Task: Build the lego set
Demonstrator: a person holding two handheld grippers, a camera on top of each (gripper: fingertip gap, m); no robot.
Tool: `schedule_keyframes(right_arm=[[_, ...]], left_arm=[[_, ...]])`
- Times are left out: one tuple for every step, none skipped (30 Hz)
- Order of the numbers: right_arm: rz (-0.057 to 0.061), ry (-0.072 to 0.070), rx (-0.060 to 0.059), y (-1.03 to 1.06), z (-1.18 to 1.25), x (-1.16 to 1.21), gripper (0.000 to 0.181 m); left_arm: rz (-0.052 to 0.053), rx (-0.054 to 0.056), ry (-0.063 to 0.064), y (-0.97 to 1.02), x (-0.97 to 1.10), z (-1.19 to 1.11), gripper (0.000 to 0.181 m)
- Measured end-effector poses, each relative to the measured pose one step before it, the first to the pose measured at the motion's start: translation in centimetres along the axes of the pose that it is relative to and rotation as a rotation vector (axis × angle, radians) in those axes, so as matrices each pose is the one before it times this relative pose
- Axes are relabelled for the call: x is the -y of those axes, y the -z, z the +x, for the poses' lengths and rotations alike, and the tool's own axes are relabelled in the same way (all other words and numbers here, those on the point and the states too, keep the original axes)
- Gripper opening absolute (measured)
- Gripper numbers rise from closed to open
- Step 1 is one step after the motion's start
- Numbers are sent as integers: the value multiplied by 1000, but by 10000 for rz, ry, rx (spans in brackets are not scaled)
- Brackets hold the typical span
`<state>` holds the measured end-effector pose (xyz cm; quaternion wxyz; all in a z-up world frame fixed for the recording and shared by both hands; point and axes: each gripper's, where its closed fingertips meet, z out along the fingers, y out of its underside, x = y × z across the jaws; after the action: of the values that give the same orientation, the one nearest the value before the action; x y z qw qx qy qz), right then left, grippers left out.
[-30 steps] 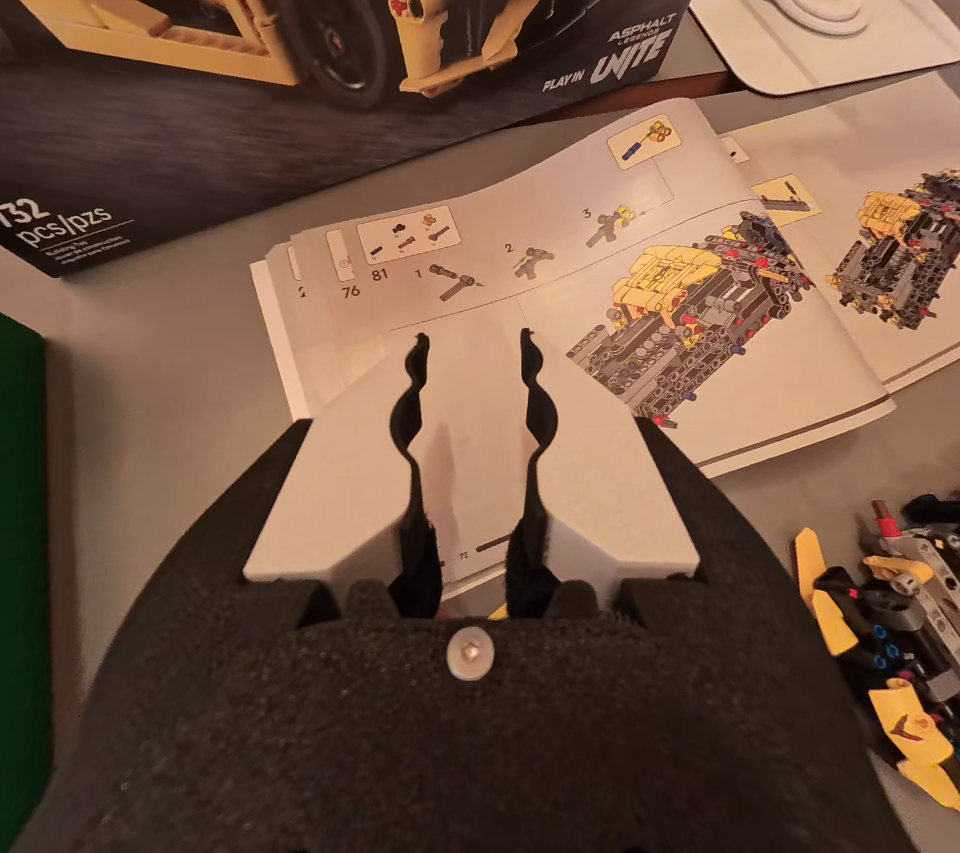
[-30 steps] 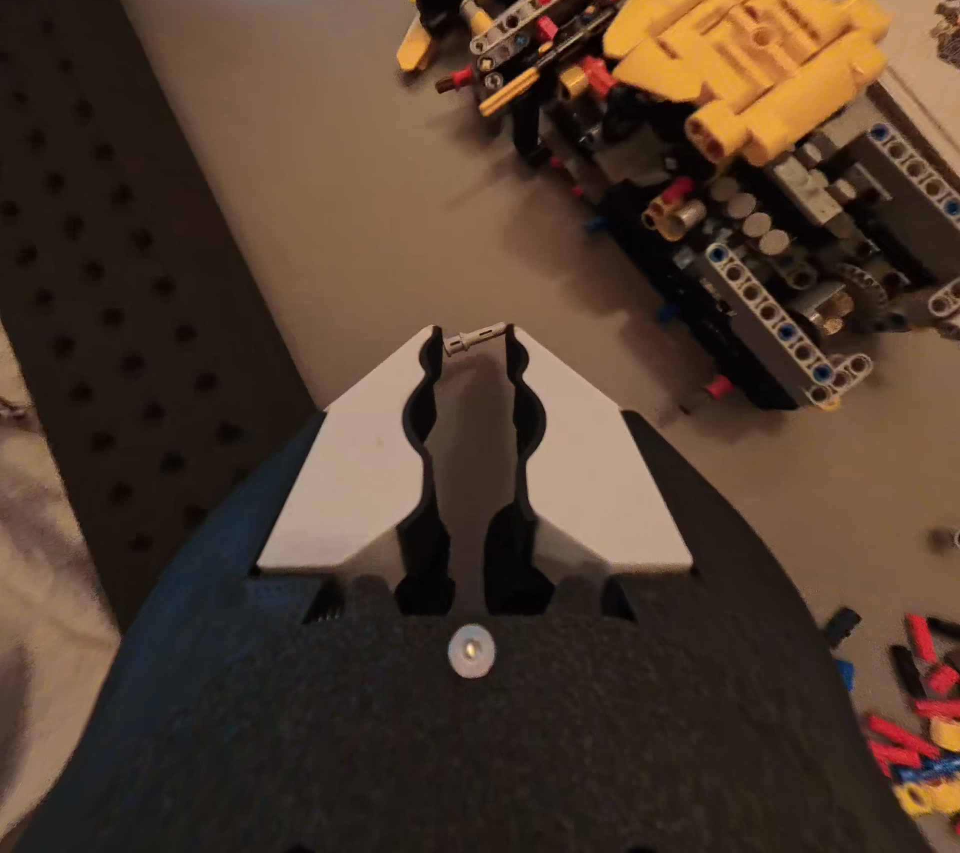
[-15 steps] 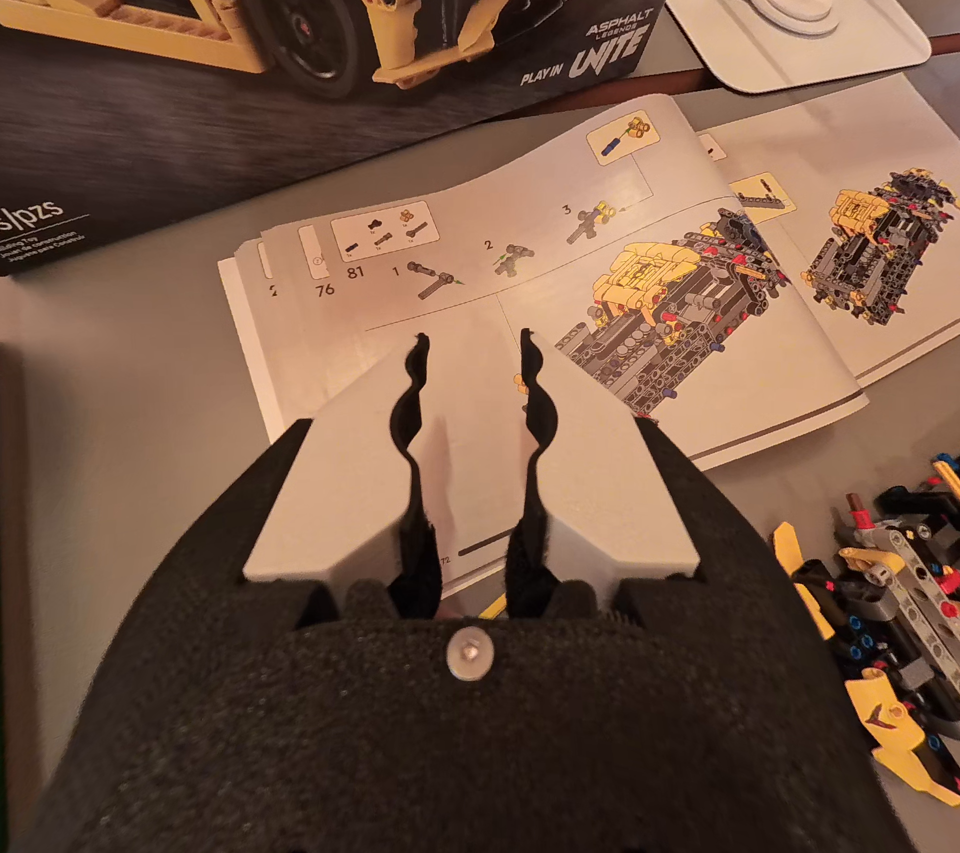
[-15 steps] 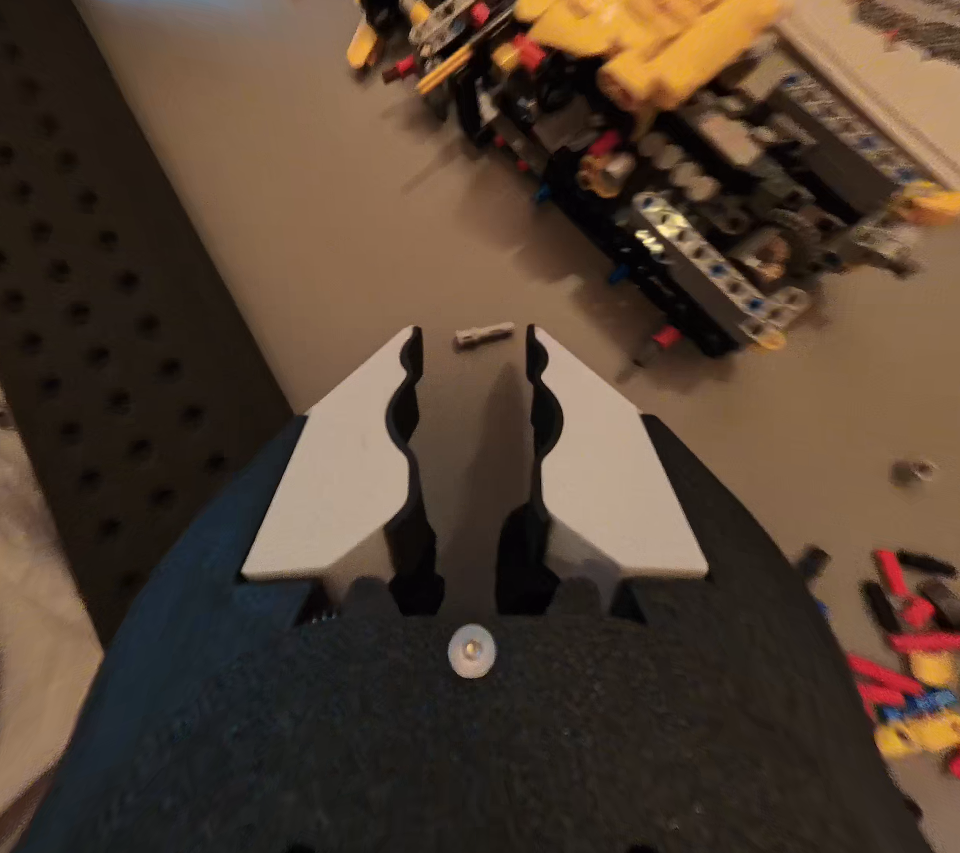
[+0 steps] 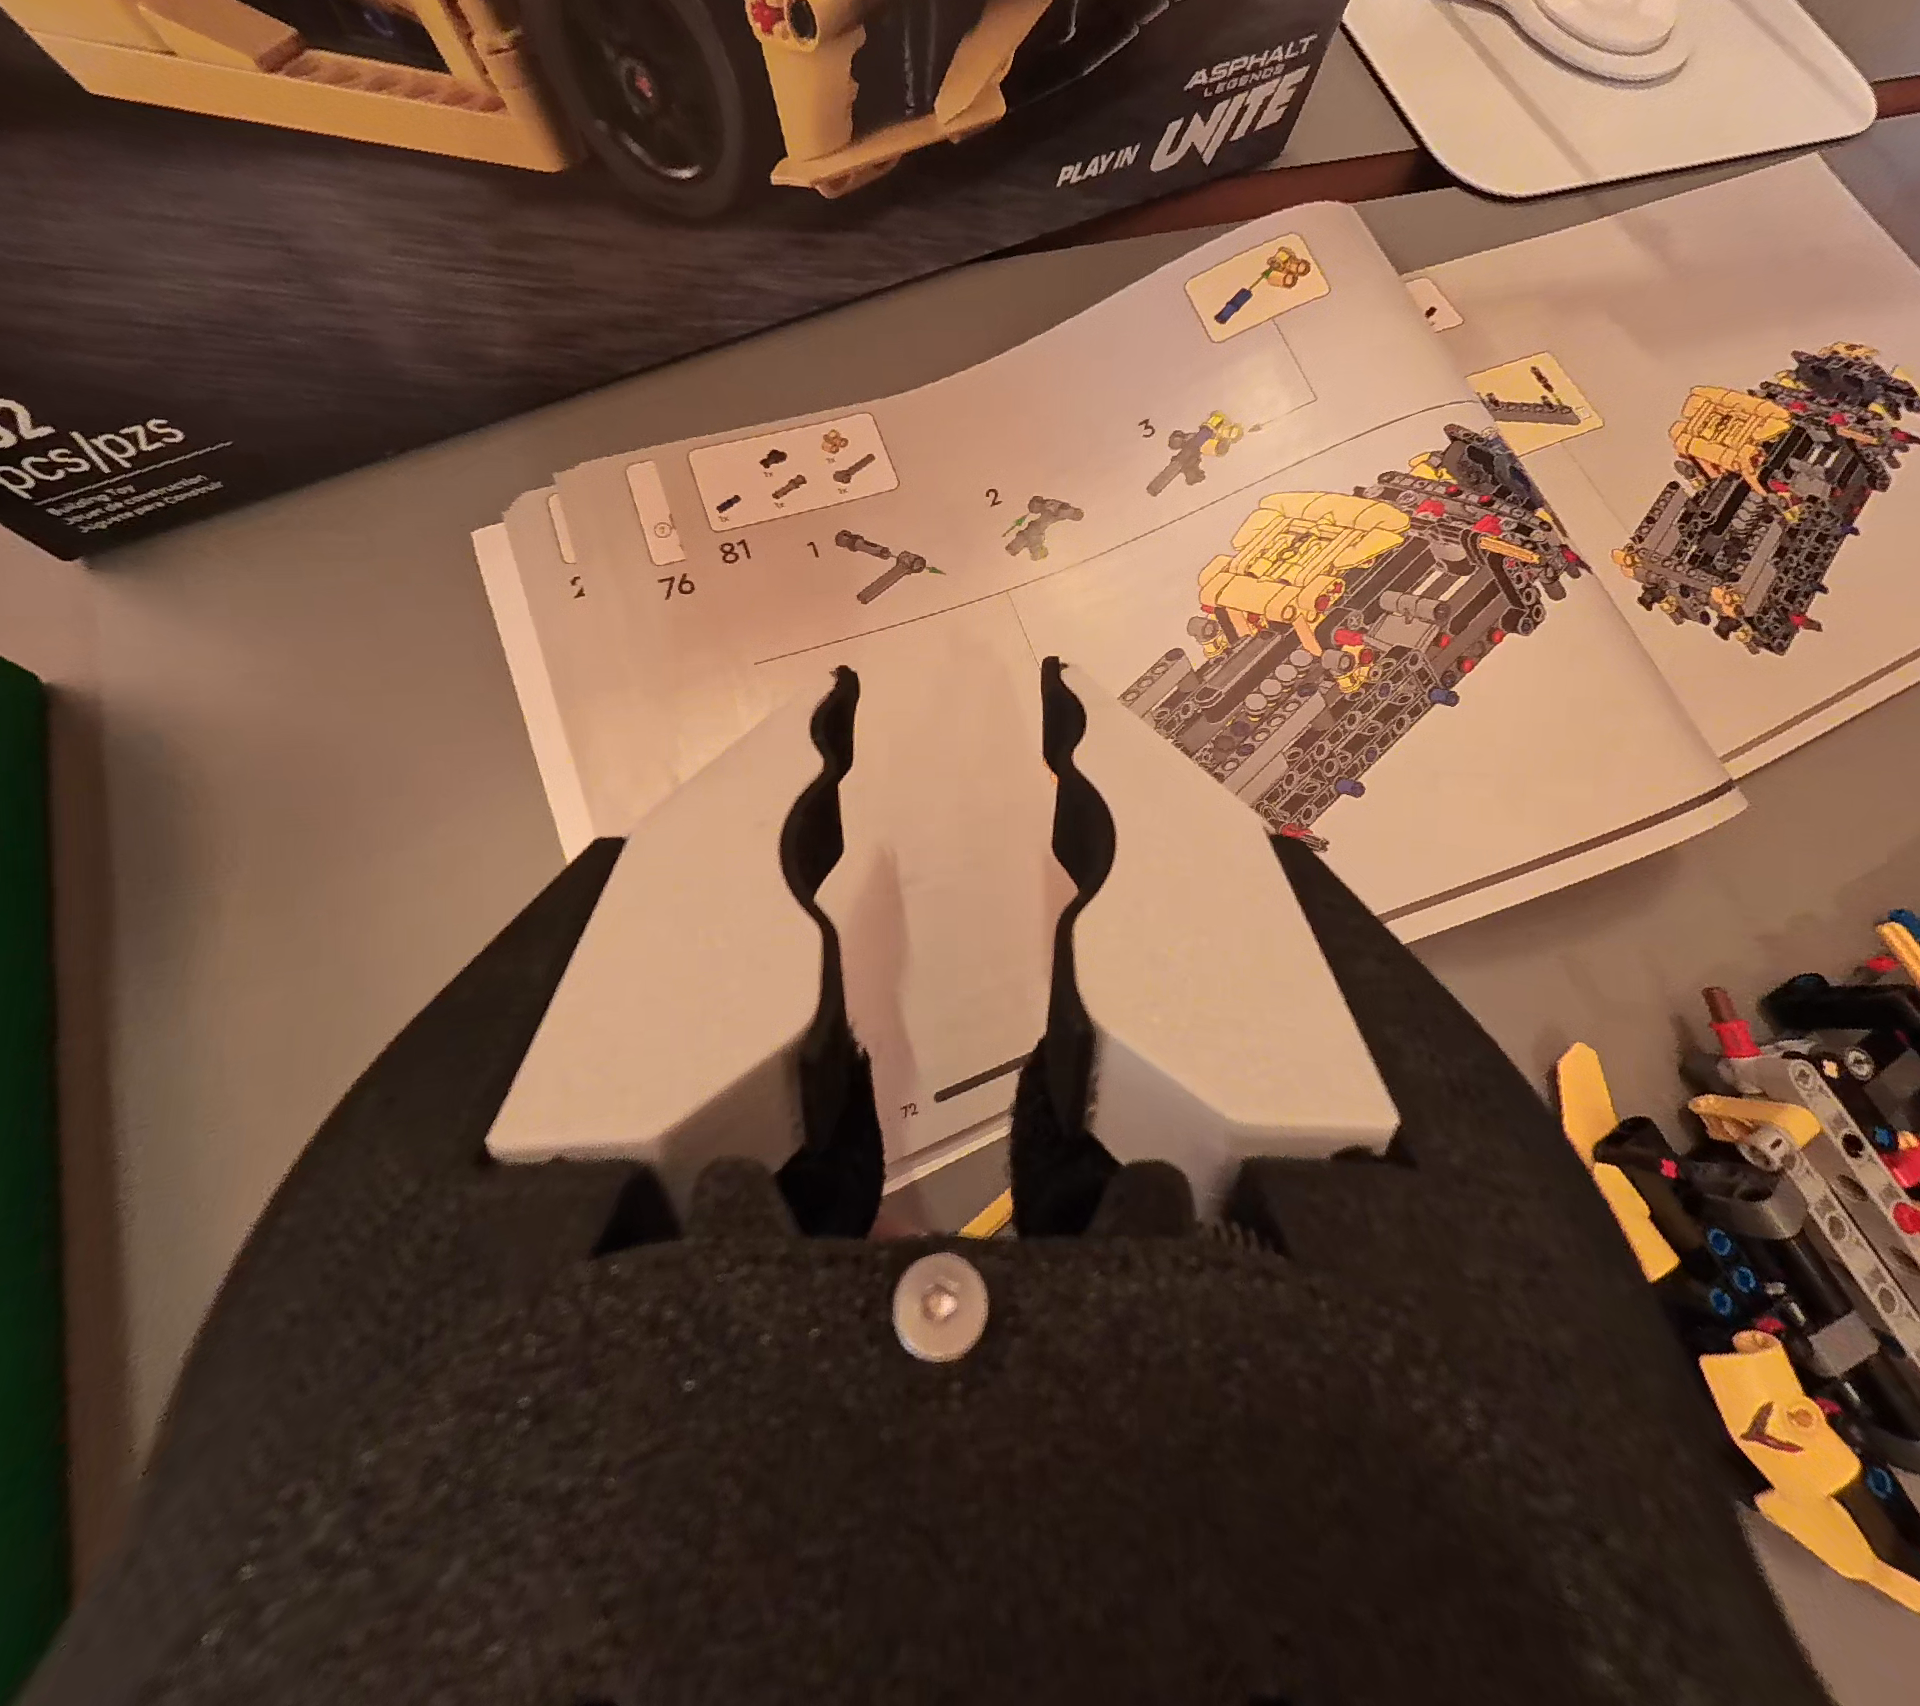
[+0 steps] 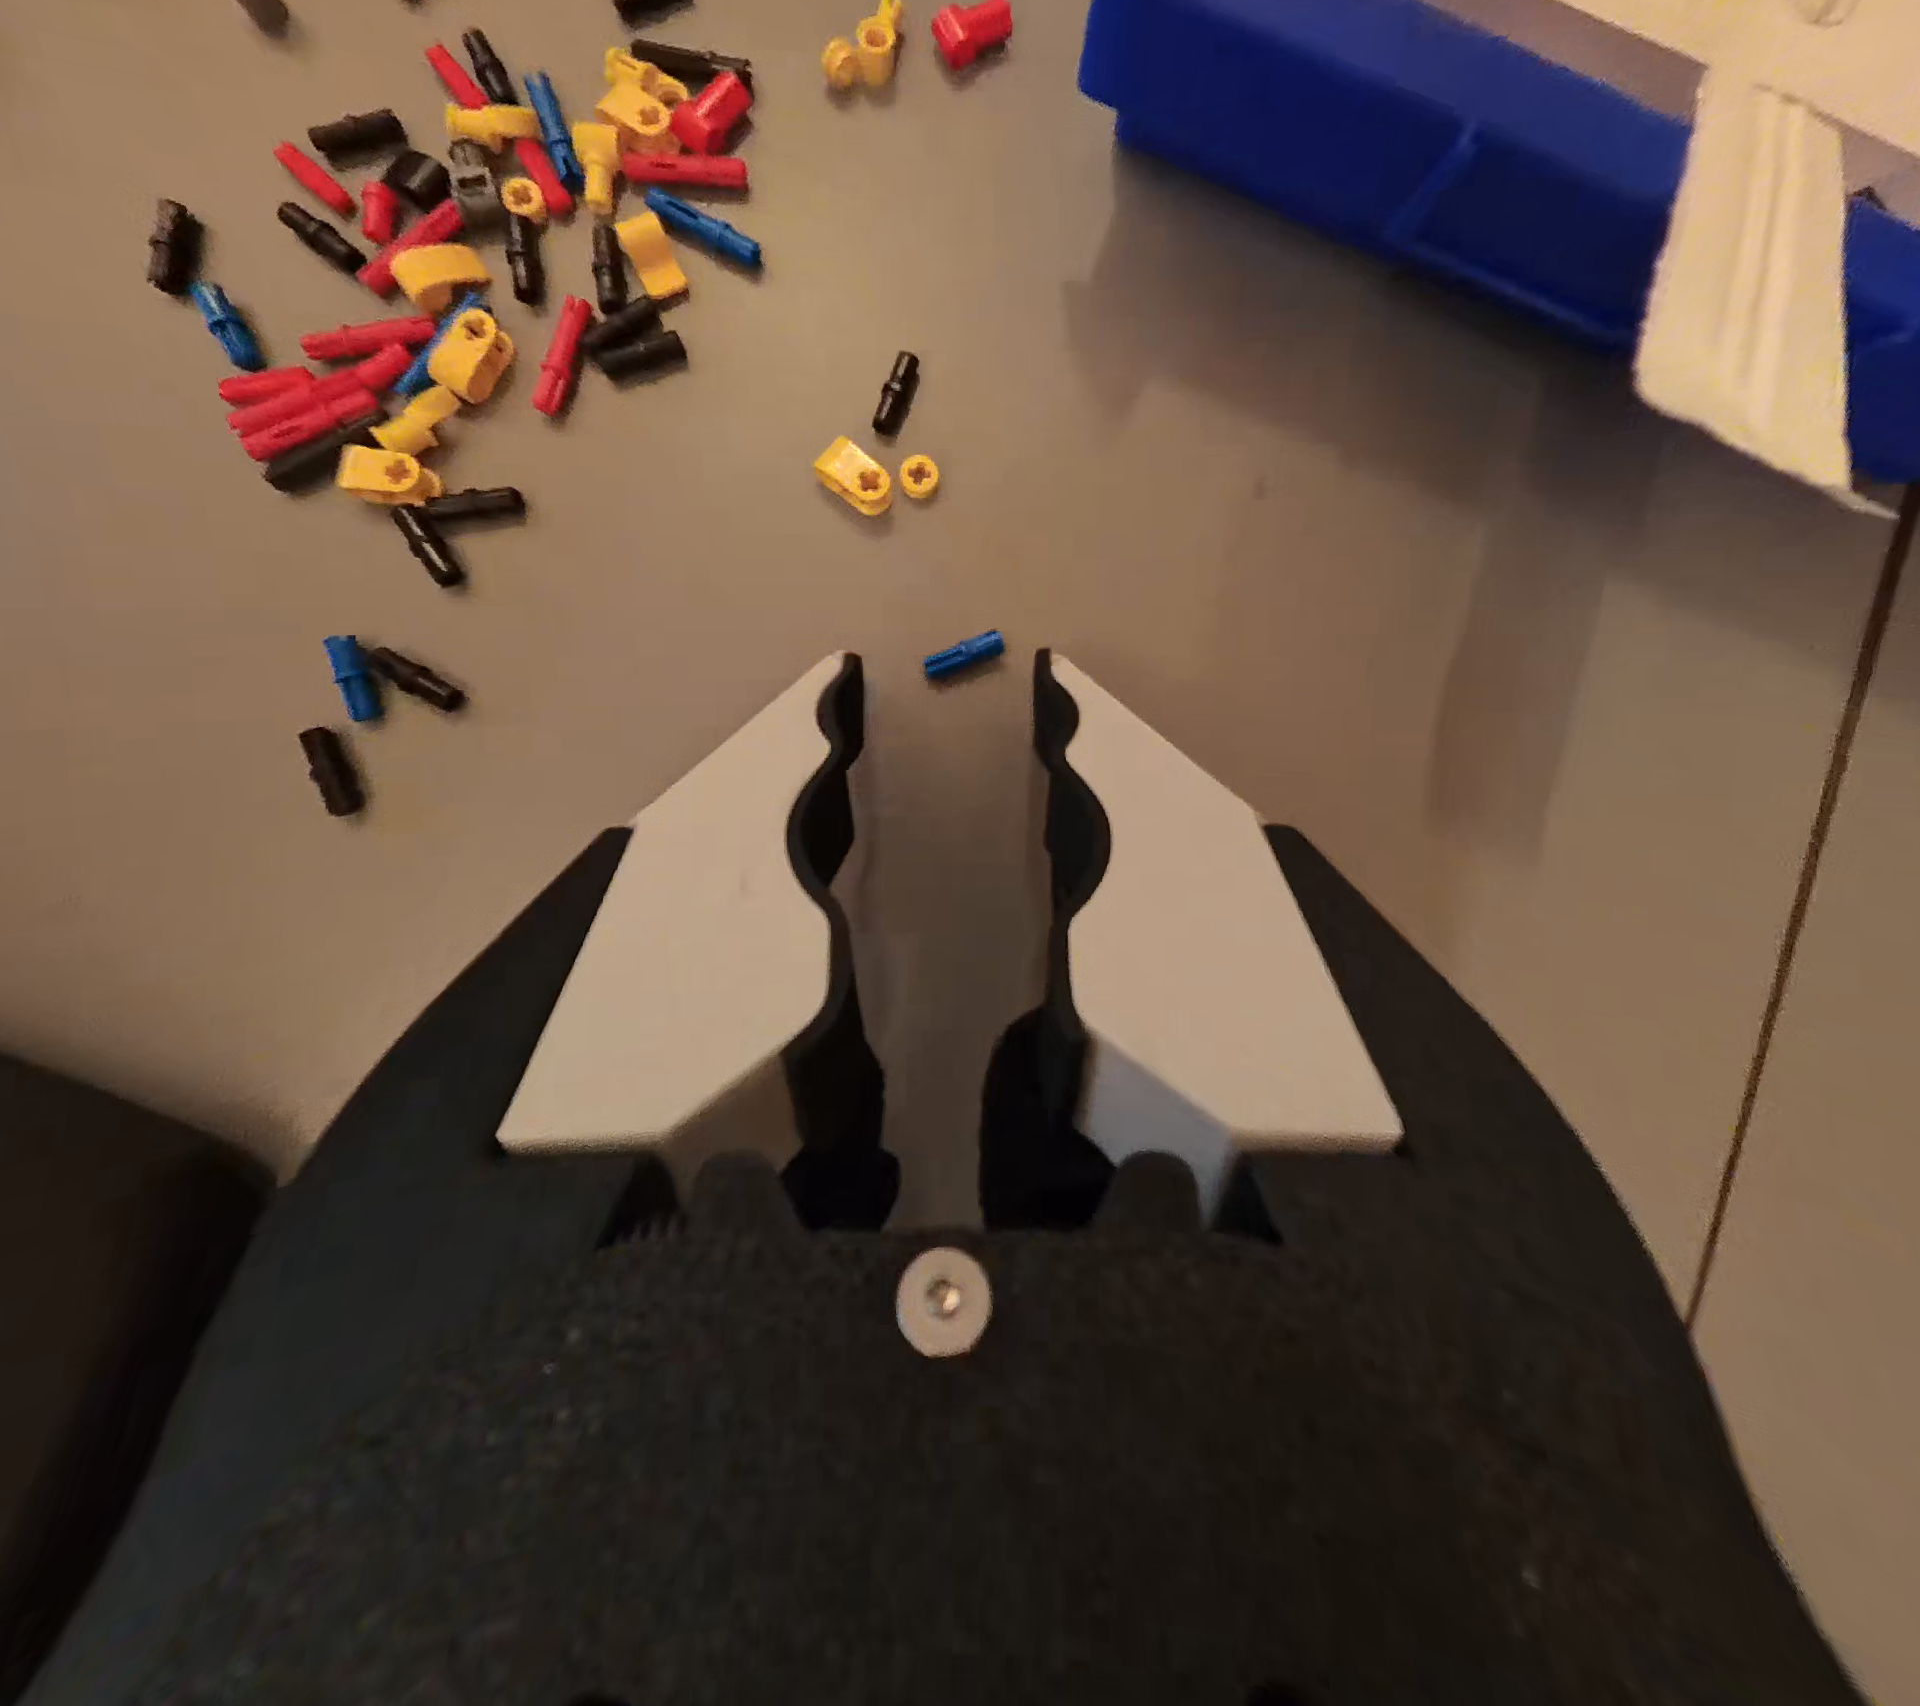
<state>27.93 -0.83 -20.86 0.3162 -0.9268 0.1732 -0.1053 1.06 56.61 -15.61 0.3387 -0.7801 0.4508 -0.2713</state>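
Both scalloped grey tools gape empty: right tool (image 6: 948, 664) near a ribbed blue pin (image 6: 963, 655), left tool (image 5: 948, 680) over a matte booklet (image 5: 1091, 576).

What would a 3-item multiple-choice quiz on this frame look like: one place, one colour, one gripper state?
1. Where is the blue bin in the right wrist view?
A. upper right
B. lower left
C. centre

2. What colour is the pin lying just ahead of the right gripper?
A. red
B. blue
C. yellow

3. What state is the left gripper in?
A. shut on a pin
B. shut on the booklet
C. open, holding nothing

Answers: 1 A, the bin fills the upper right corner; 2 B, a lone blue pin lies at the fingertips; 3 C, the instruction booklet shows through the gap between its fingers.
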Motion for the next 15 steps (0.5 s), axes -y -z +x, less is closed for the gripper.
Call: schedule_keyframes(right_arm=[[22, 88, -11, -87, 105, -157, 32], [184, -64, 156, -83, -137, 125, 31], [71, -85, 88, -109, -37, 46, 31], [-1, 62, -28, -94, 63, -74, 31], [131, 144, -40, -69, -29, 133, 29], [87, 160, -32, -78, -55, 125, 26], [33, 104, -40, -65, -9, 69, 24], [-23, 58, 40, 8, -54, -16, 22], [-36, -1, 34, 10, 20, -44, 19], [15, -27, 18, -40, 38, -4, 15], [56, -17, 3, -29, 15, 47, 15], [35, -10, 8, -4, 0, -8, 15], [12, -27, 4, 8, 10, -22, 15], [12, -5, -6, 12, 6, -6, 15], [28, 20, -26, 0, -11, 12, 15]], left_arm=[[4, -15, 12, 15, 7, 13, 36], [-4, -2, -3, 19, -6, 7, 36], [-1, 30, -23, 33, 9, -41, 36], [4, 48, -36, 44, 29, -65, 36], [2, 51, -33, 29, 19, -109, 36], [-6, 47, -14, 31, -10, -118, 36], [-4, 30, 13, 20, -32, -128, 36], [4, 14, 33, 29, -17, -119, 36], [6, 6, 38, 16, 8, -102, 36], [4, 2, 29, 33, 2, -75, 36], [-5, 14, 11, 24, -15, -79, 36], [-1, 36, -7, 16, -9, -86, 36], [6, 35, -11, 33, 20, -76, 36], [2, 13, -2, 16, 3, -37, 36], [-1, -4, 2, 14, 1, 3, 36]])
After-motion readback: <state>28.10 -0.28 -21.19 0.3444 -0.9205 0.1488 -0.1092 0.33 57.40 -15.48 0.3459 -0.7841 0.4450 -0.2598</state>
